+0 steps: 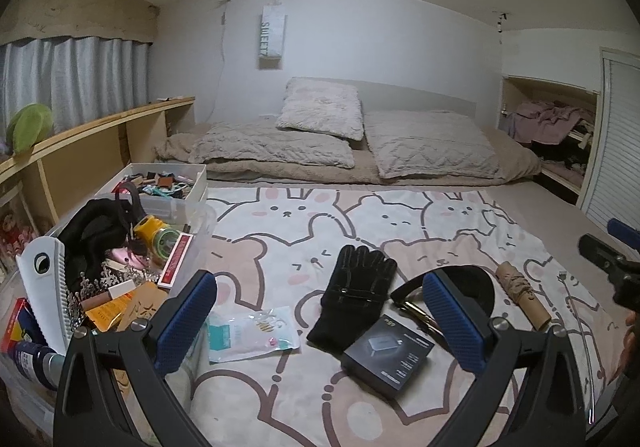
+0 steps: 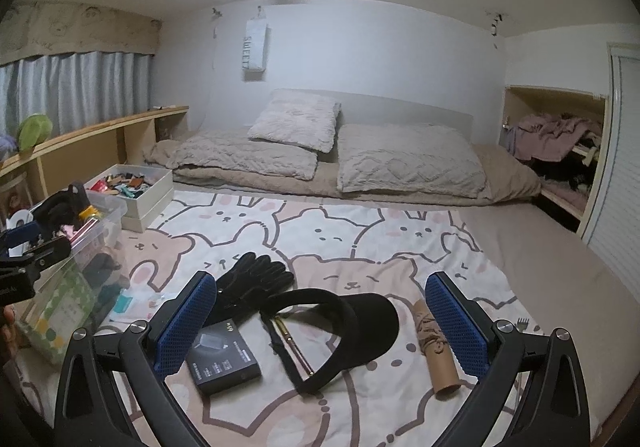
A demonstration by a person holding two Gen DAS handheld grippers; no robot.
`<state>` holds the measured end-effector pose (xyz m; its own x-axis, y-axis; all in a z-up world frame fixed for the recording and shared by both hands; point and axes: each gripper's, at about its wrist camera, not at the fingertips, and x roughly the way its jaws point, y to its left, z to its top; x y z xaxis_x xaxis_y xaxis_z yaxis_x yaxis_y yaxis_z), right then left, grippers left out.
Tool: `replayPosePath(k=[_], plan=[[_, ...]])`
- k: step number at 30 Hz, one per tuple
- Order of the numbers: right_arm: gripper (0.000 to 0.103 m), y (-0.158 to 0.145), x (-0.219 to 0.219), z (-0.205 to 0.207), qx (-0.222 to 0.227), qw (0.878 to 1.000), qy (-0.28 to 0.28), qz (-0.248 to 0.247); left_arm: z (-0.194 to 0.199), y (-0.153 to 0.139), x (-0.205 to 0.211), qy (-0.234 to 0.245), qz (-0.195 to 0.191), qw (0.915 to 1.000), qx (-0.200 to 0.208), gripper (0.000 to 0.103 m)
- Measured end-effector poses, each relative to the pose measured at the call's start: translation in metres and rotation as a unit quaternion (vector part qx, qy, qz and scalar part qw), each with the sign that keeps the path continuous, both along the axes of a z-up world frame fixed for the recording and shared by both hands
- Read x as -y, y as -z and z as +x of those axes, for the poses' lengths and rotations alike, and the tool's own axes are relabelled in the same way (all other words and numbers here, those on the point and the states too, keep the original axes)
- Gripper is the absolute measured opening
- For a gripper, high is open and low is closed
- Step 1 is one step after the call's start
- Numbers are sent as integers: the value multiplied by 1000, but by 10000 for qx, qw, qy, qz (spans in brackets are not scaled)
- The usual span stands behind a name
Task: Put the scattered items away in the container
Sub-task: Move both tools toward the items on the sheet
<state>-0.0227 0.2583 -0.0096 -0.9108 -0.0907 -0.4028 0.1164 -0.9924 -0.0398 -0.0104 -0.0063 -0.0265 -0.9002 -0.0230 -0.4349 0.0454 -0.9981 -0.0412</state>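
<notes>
Clear plastic bin [image 1: 196, 243], bed's left edge: black garment, yellow tape dispenser [image 1: 154, 233], red box, tiara, comb. White box [image 1: 192, 183] behind: small oddments. Loose on blanket [image 1: 440, 223]: black glove [image 1: 352, 299], dark box [image 1: 388, 361], visor [image 2: 344, 331], cardboard tube [image 2: 436, 351], sachet [image 1: 252, 335]. Left gripper [image 1: 320, 323] and right gripper [image 2: 322, 327]: jaws released, empty

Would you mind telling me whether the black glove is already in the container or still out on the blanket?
Out. The black glove lies flat on the blanket, apart from the clear container.
</notes>
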Motion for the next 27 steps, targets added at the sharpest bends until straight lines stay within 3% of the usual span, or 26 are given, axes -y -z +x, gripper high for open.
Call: replayPosePath(k=[7,14,18,27], plan=[[103,7,-35,-7,77,9980,260,-577,-14,11,13,-36,182,9997,133,103],[103,20,-60,-16,166,9953,588,-757,-31,25,13,93,390,9990,198,103],[103,36,-67,-26,186,9945,771,-677,-43,43,12,233,413,9983,335,103],[103,80,-77,-55,773,9910,1090,-47,-64,86,23,66,182,9968,771,103]])
